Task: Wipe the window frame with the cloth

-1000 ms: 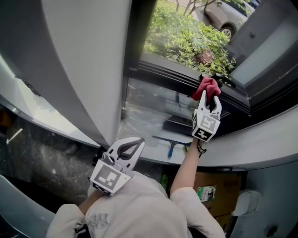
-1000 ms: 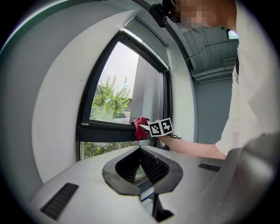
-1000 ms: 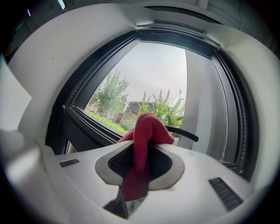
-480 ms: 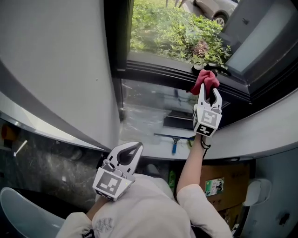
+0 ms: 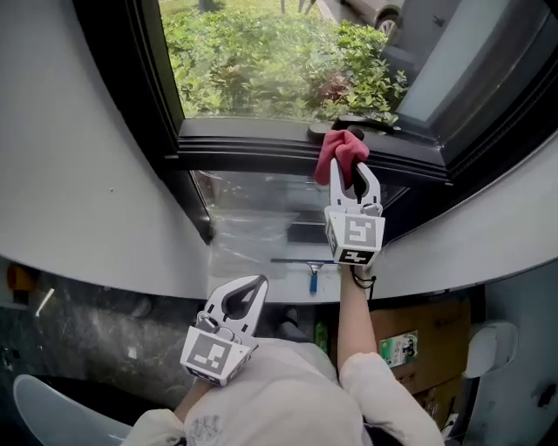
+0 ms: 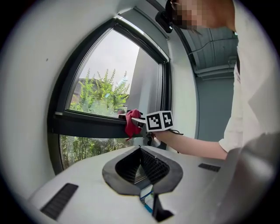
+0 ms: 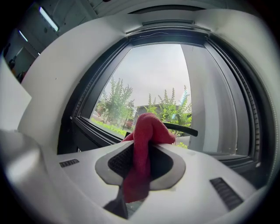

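While R tool (image 5: 350, 171) grips red cloth (image 5: 342, 148) against window frame (image 5: 253, 150), L tool (image 5: 257, 284) hangs low, jaws together, empty.

White curved wall (image 5: 78, 174), dark window frame (image 5: 253, 150) with clear panes, green shrubs (image 5: 261, 61) and a parked car (image 5: 370, 10) outside, pale overcast sky (image 7: 153, 74), dark speckled stone floor (image 5: 96, 331), cardboard box (image 5: 414, 335) below, soft daylight

The cloth (image 5: 342, 150) is pressed on the window frame (image 5: 261, 148) at upper centre, clamped in the right gripper (image 5: 351, 171); the left gripper (image 5: 255, 286) is placed lower left, well apart.
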`<state>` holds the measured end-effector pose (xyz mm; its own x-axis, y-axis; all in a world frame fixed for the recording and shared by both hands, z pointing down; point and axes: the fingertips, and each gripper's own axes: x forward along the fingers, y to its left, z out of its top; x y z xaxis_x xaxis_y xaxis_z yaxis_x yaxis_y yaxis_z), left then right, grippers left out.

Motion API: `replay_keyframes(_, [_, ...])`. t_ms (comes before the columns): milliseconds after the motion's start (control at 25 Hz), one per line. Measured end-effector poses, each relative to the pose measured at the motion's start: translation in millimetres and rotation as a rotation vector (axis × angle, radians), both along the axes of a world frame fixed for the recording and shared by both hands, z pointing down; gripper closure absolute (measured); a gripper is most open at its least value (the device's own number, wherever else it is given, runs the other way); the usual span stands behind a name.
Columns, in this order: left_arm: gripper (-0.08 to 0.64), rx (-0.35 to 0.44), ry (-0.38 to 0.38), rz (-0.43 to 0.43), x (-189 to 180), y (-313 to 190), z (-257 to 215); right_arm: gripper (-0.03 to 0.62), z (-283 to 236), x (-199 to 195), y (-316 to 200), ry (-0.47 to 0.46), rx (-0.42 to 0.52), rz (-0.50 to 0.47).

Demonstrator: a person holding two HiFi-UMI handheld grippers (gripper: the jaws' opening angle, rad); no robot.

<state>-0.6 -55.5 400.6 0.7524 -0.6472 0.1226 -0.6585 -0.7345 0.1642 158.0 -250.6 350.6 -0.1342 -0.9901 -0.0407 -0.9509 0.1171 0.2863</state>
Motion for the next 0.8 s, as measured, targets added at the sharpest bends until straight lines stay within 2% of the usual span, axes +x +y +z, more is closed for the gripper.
replay_keyframes(80, [0.551, 0.007, 0.008, -0.002, 21, -5, -4, 0.506, -1, -1, -1, 0.001, -0.009, -0.046])
replay_keyframes(200, [0.552, 0.002, -0.02, -0.021, 49, -11, -3, 0.505, -1, -2, -3, 0.035, -0.028, -0.119])
replay_keyframes(280, [0.552, 0.019, 0.006, -0.019, 70, -11, -6, 0.503, -4, -1, -4, 0.031, -0.025, -0.171])
replay_keyframes(360, [0.552, 0.039, 0.047, -0.022, 88, -10, -7, 0.503, -10, 5, 0, -0.012, -0.002, -0.22])
replay_keyframes(480, [0.552, -0.006, 0.014, -0.043, 100, -5, 11, 0.503, -34, 25, 21, -0.042, 0.095, -0.254])
replay_keyframes(560, [0.552, -0.038, 0.004, -0.042, 107, -1, 21, 0.503, -59, 49, 38, -0.027, 0.193, -0.225])
replay_keyframes(680, [0.552, -0.043, -0.003, -0.003, 126, -5, 24, 0.503, -107, 101, 56, 0.004, 0.288, -0.089])
replay_keyframes(800, [0.552, -0.034, 0.0, 0.052, 145, -12, 26, 0.503, -158, 153, 68, 0.081, 0.343, 0.055])
